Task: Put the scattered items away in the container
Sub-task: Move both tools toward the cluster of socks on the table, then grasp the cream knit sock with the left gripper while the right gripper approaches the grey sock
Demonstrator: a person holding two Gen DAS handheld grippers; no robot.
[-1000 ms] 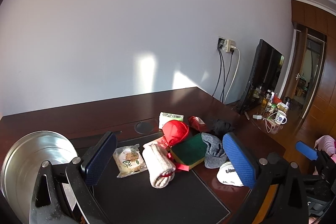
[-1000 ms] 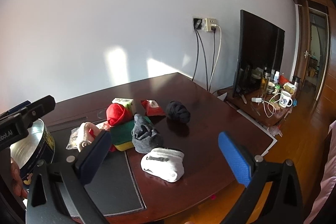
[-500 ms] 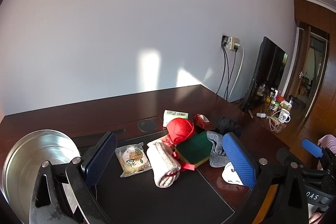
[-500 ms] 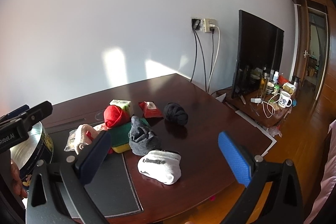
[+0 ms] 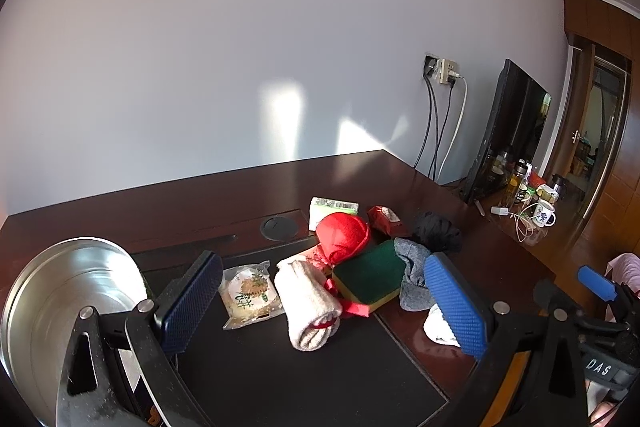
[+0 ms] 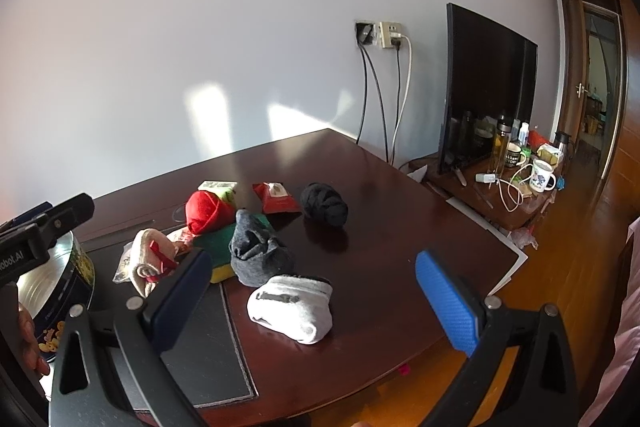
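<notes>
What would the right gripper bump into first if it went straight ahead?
Probably the rolled white sock on the dark wooden table. It lies between the open right gripper fingers in the wrist view, nearest of everything, though depth is hard to judge.

Sunlight is falling in two bright patches [image 6: 212,115] on a plain pale wall [image 6: 200,7]. A dark wooden table [image 6: 380,227] is standing against it. Cables [image 6: 380,99] are hanging from a wall socket [image 6: 378,33] beside a black screen [image 6: 484,83] on a low cabinet [image 6: 500,203]. A wooden door [image 6: 600,87] is standing open over a wooden floor [image 6: 568,247].
</notes>
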